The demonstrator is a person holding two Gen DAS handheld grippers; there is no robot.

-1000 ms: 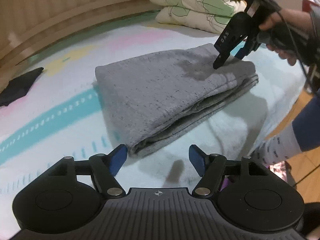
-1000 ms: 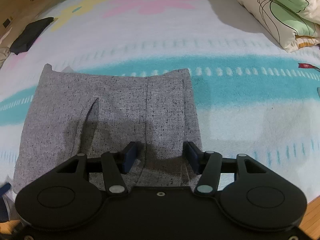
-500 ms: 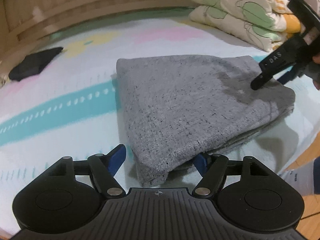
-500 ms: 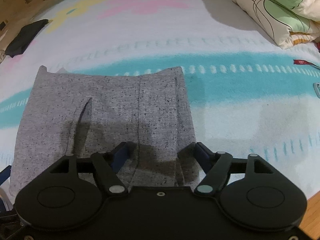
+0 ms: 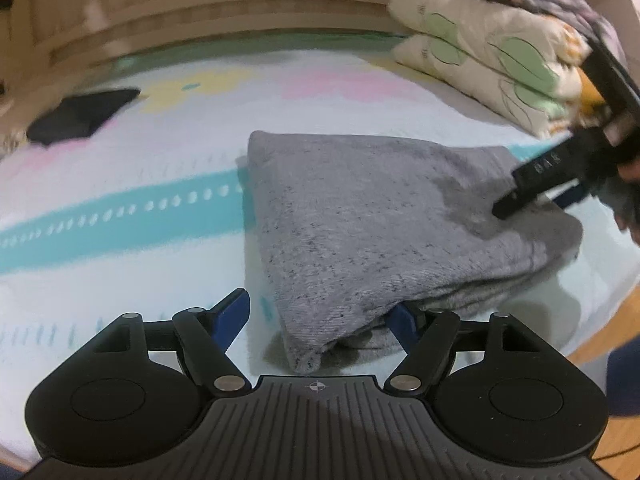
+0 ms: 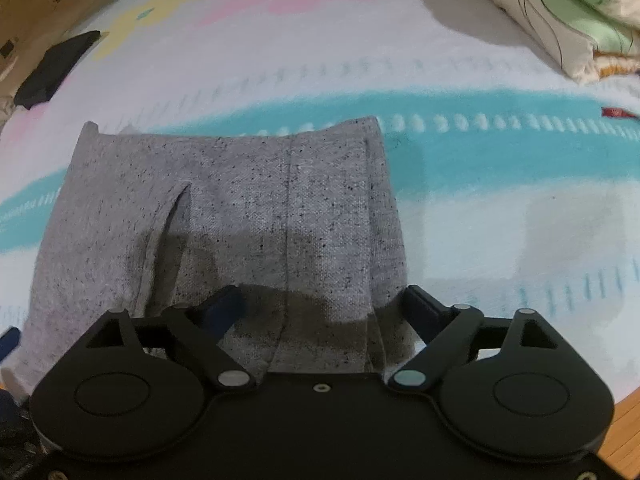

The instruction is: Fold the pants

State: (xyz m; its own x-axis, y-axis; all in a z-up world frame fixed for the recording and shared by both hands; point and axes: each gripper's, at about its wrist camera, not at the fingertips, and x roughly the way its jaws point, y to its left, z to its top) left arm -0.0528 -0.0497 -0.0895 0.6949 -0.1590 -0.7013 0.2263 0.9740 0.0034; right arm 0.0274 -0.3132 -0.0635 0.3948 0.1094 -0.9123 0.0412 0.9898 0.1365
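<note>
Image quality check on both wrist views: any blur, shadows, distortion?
Left wrist: motion blur on the headboard and dark cloth; pants fairly sharp. Right wrist: gripper shadow across the pants, top edge smeared. Both: fisheye bends the teal stripe.

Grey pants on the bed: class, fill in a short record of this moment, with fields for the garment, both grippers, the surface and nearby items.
garment: grey pants, folded into a thick stack, lying flat
left gripper: left gripper, open, jaws either side of the stack's near corner
right gripper: right gripper, jaws have just been opening; open, over the pants' near edge
surface: bed sheet with teal, pink and yellow print
nearby: folded quilt behind; dark cloth far left
</note>
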